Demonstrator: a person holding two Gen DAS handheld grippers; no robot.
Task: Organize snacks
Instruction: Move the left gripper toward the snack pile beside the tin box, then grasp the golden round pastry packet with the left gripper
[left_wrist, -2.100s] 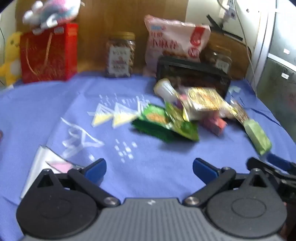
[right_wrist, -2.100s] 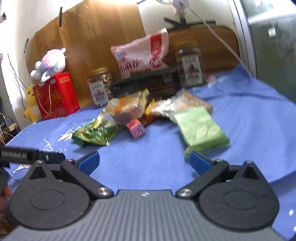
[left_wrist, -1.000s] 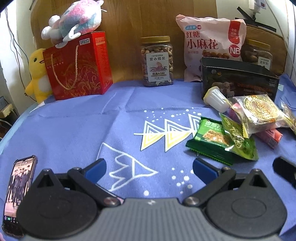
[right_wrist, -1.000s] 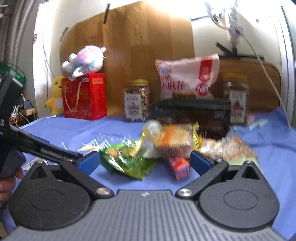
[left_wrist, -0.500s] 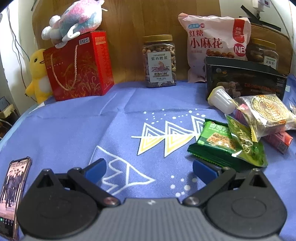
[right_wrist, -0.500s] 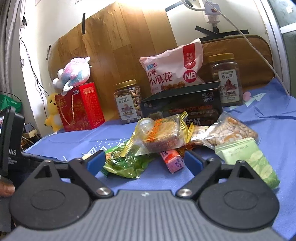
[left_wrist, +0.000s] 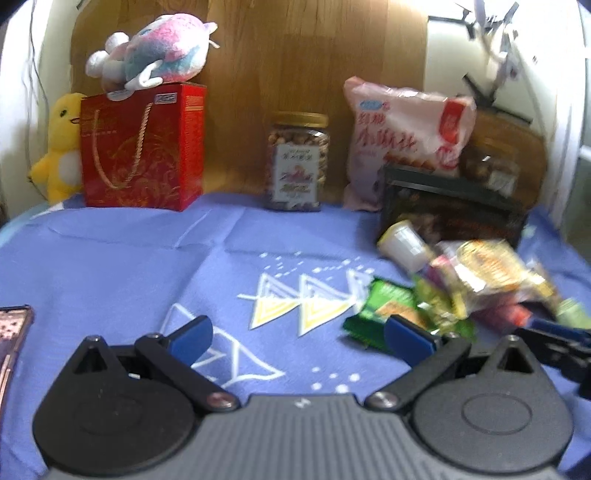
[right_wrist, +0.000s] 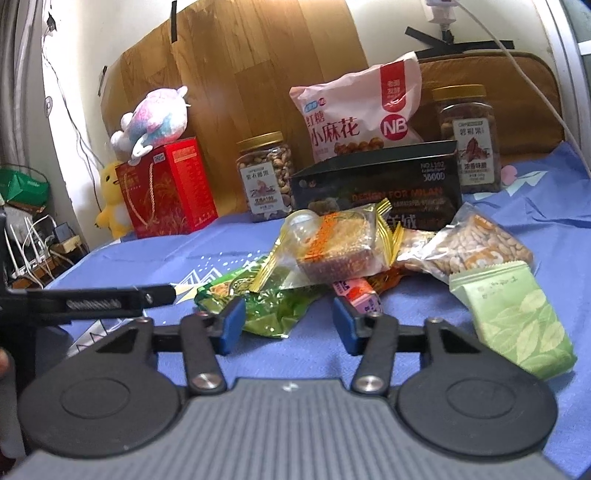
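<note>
Honestly, the risky bit is how narrow the right gripper (right_wrist: 288, 323) is right now. Its blue-padded jaws have just been closing and stand about half apart, nothing pinched between them, only bare cloth and the near corner of the crinkly green foil snack packet (right_wrist: 258, 306) in front. If it goes in like that, I'd guess it catches only a slippery edge of foil, and the packet slides out or drags the pile along.

And the pile is the real problem. The clear cellophane-wrapped brown cake (right_wrist: 332, 251) lies on top of that green packet, the small pink carton (right_wrist: 356, 293) is tucked against it, and the clear bag of pale nuts (right_wrist: 469, 251) leans in from the right. Tug one and the rest probably shift. The pale green leaf-print pouch (right_wrist: 513, 325) lies just beside the right jaw and could get nudged off line.

The left gripper (left_wrist: 299, 338) is wide open and empty above the blue printed tablecloth (left_wrist: 147, 266), and its view is blurred, so judging its reach is dicey. Both tools are close on the same heap, so I'd worry about them knocking together.

The black rectangular gift box (right_wrist: 376, 184) stands right behind the loose snacks.
</note>
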